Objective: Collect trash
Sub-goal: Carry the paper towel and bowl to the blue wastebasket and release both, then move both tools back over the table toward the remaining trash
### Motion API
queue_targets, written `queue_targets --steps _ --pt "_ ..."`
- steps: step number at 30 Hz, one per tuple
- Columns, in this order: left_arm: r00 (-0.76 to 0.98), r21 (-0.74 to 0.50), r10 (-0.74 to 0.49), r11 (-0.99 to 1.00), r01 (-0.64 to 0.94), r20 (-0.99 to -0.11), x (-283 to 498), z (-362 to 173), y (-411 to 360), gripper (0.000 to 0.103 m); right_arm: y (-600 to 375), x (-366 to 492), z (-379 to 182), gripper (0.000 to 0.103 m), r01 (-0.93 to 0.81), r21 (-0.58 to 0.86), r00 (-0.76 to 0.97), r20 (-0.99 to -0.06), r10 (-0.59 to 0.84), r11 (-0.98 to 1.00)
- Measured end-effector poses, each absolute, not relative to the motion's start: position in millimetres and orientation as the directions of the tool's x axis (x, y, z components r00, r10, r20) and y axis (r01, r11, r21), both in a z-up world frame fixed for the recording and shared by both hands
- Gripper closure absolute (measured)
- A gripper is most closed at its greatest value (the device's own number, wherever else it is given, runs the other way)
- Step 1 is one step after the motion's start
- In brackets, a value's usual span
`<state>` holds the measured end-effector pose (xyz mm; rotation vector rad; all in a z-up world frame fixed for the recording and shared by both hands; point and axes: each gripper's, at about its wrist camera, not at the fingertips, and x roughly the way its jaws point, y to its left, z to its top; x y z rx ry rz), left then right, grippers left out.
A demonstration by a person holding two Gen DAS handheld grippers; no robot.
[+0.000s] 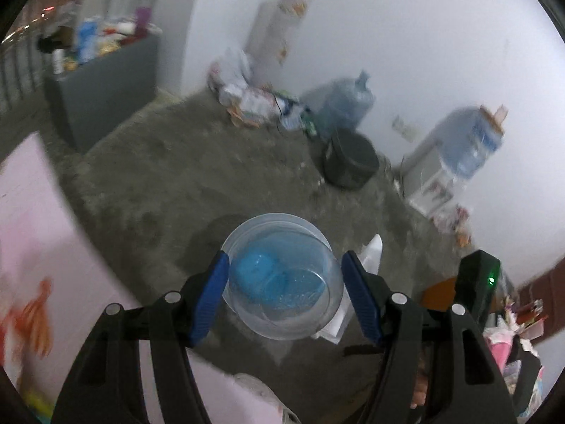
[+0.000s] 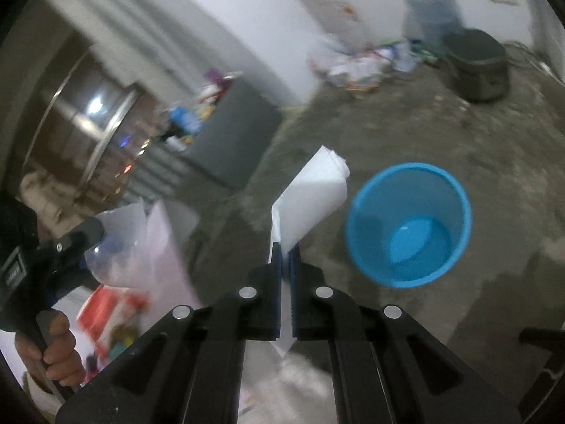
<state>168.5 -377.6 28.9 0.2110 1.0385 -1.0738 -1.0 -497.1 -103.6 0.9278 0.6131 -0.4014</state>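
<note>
In the left wrist view my left gripper (image 1: pixel 285 258) is shut on a clear plastic cup (image 1: pixel 282 314), its blue pads pressing the cup's two sides; something blue shows through the cup. The right wrist view shows that cup (image 2: pixel 116 247) at the left, with a hand (image 2: pixel 56 349) on the gripper's handle. My right gripper (image 2: pixel 286 247) is shut on a white sheet of paper (image 2: pixel 310 190) that sticks up past the fingertips. A round blue bin (image 2: pixel 455 190) stands open on the concrete floor just right of the paper. The paper's edge (image 1: pixel 372 258) also shows beside the cup.
A grey box (image 1: pixel 106 95) piled with packets stands at the far left. Litter (image 1: pixel 254 102) lies heaped against the white wall, beside a large water jug (image 1: pixel 348 102) and a black round pot (image 1: pixel 349 162). A water dispenser (image 1: pixel 459 148) stands at the right. A pink sheet (image 1: pixel 31 229) lies at the left.
</note>
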Motion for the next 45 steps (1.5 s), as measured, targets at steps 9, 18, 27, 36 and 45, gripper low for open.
queue_targets --steps 9,18,27,36,45 --pt "0.052 -0.247 -0.507 0.504 0.828 -0.86 194 -69 -501 0.038 -578 23 -185 0.096 0.694 0.582 0.65 -0.76 -0.02 0.424" --pt "0.002 -0.262 -0.433 0.548 0.794 -0.901 194 -134 -551 0.023 -605 42 -240 0.05 0.765 0.489 0.531 -0.847 0.019 0.419" --pt "0.021 -0.314 -0.563 0.491 0.813 -0.826 188 -107 -541 0.014 -592 14 -212 0.045 0.782 0.489 0.557 -0.826 -0.082 0.385" --pt "0.058 -0.365 -0.703 0.436 0.822 -0.709 168 -30 -482 0.014 -547 -12 -118 0.026 0.779 0.358 0.567 -0.753 -0.334 0.515" --pt "0.257 -0.28 -0.838 0.425 0.861 -0.481 132 96 -357 0.014 -463 -30 -35 0.008 0.717 0.226 0.645 -0.573 -0.506 0.659"
